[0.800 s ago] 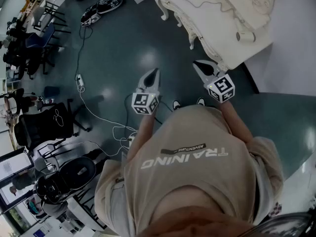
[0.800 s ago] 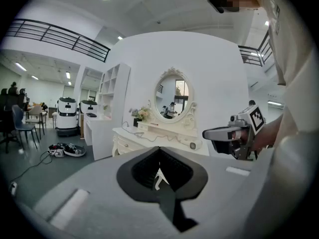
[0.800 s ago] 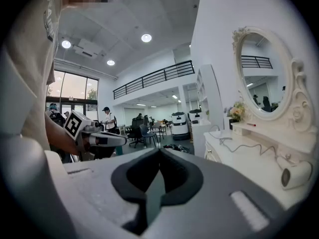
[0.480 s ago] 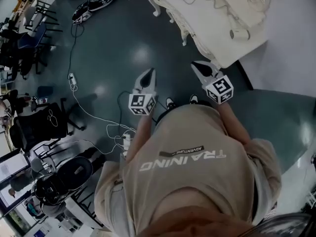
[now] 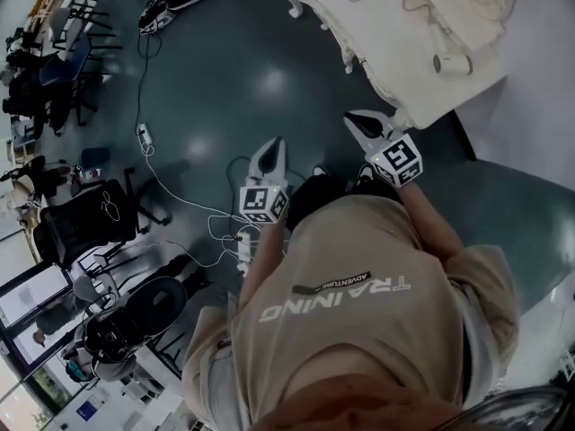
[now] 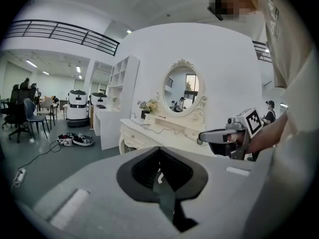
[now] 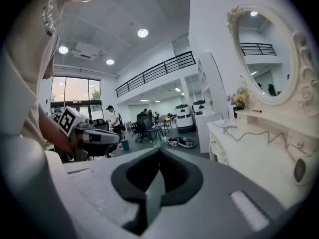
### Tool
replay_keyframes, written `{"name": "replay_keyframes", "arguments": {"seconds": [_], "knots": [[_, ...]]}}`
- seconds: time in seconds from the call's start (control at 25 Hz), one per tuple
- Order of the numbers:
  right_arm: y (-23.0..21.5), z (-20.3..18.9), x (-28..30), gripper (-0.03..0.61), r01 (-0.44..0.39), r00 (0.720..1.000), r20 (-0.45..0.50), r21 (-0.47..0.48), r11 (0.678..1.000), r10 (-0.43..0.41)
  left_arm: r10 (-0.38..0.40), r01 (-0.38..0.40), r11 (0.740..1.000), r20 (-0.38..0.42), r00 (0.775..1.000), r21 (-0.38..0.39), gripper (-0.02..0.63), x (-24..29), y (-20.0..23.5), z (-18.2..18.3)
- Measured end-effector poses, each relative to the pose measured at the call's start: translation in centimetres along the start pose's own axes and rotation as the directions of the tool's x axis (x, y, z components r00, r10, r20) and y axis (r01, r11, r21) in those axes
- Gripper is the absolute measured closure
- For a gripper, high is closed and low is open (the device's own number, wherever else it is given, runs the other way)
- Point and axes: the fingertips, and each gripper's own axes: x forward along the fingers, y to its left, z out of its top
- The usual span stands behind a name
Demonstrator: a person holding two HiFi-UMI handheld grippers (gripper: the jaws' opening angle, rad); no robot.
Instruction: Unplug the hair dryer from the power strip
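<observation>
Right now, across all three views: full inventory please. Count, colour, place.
dressing table: 1, white, upper right in head view
mirror: 1, oval, white carved frame, above the table top
hair dryer: 1, cream, at the table's edge; only its round end shows clearly
power strip: 1, white, floor at left
floor cable: 1, white, from the strip towards the person
office chairs: several, black and blue, left edge
left gripper: fingers together, empty, over floor
right gripper: fingers together, empty, near the table
</observation>
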Motion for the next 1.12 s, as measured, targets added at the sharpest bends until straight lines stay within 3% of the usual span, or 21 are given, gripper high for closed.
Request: {"name": "replay_keyframes", "arguments": {"seconds": [0.24,0.56,0.8,0.92,1.12], "knots": [[-0.3,0.5,4.4,0.574,-0.001,1.000,-0.019,0.004,1.000,0.001,-0.035,0.034,0.999,-0.019,0.999,-0.038,0.607,2.2,4.2,-1.0],[-4.1,6.9,14.0,0.574,0.123,0.992,0.022,-0.089,0.988,-0.121,-0.138,0.134,0.989,0.067,0.988,0.056,0.607,7.6,13.8,4.7],[-6.6,7.1,19.5,0.574,0.200,0.980,0.005,-0.035,0.979,-0.200,-0.151,0.149,0.988,0.052,0.987,0.033,0.607,11.1,20.8,5.9],[-9.5,7.9,21.9,0.574,0.210,0.977,-0.019,-0.018,0.977,-0.211,-0.140,0.140,0.990,0.025,0.990,0.003,0.607,13.6,23.1,6.7],[-18.1,10.3,28.6,0.574,0.198,0.980,-0.016,0.015,0.980,-0.198,-0.142,0.142,0.990,-0.030,0.989,0.000,0.607,22.2,26.2,9.5]]}}
